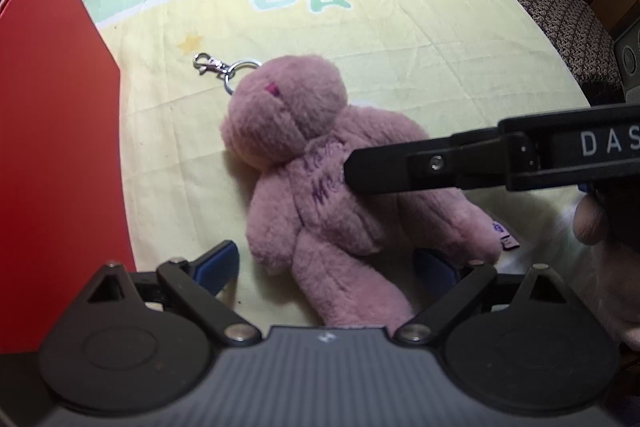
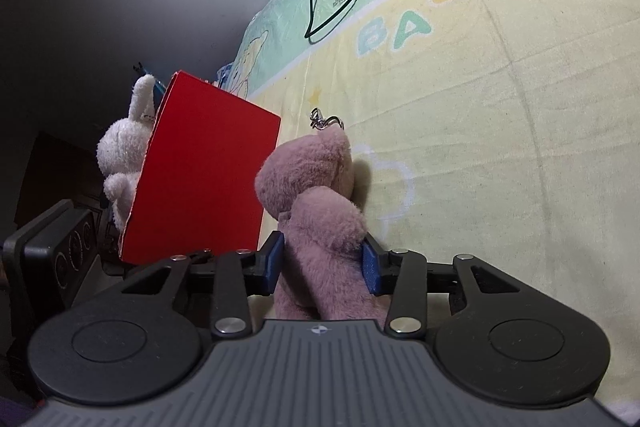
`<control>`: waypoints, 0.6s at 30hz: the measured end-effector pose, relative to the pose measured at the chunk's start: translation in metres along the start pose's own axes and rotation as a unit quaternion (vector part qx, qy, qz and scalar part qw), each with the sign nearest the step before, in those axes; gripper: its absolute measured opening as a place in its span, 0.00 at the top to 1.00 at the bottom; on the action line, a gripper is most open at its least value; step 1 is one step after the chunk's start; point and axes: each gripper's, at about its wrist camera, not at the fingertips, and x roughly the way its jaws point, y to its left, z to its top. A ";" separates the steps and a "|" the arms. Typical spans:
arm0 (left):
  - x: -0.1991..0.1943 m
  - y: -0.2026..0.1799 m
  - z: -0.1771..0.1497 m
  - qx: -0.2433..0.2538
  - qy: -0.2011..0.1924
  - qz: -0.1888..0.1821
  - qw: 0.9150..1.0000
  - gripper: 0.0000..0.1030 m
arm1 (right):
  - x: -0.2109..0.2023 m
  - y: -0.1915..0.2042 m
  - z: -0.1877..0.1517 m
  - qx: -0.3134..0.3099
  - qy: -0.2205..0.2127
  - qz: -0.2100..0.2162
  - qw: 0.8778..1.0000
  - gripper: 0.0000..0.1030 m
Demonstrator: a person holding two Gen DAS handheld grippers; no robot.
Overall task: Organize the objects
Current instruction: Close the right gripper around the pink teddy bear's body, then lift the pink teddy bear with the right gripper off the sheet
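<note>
Pink plush bear (image 1: 320, 171) is light, squashy, keyring (image 1: 224, 67) at its 11 o'clock; right gripper (image 2: 324, 263) pinching its midsection, left gripper (image 1: 332, 267) open, empty.

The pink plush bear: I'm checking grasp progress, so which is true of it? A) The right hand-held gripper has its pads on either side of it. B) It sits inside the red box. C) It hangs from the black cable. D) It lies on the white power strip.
A: in the right wrist view the right hand-held gripper has its blue pads pressed into the pink plush bear, which lies on the blanket beside the red box.
</note>
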 end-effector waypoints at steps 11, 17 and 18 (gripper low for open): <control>-0.001 0.002 0.005 -0.006 -0.003 -0.031 1.000 0.09 | 0.021 -0.005 0.007 0.025 0.004 0.013 1.000 0.54; -0.004 0.005 0.004 -0.005 -0.004 -0.057 0.998 0.09 | 0.012 -0.009 0.007 0.028 0.004 0.020 0.999 0.60; -0.005 0.005 0.003 -0.005 -0.004 -0.067 0.998 0.09 | 0.010 -0.010 0.007 0.028 0.006 0.020 0.999 0.61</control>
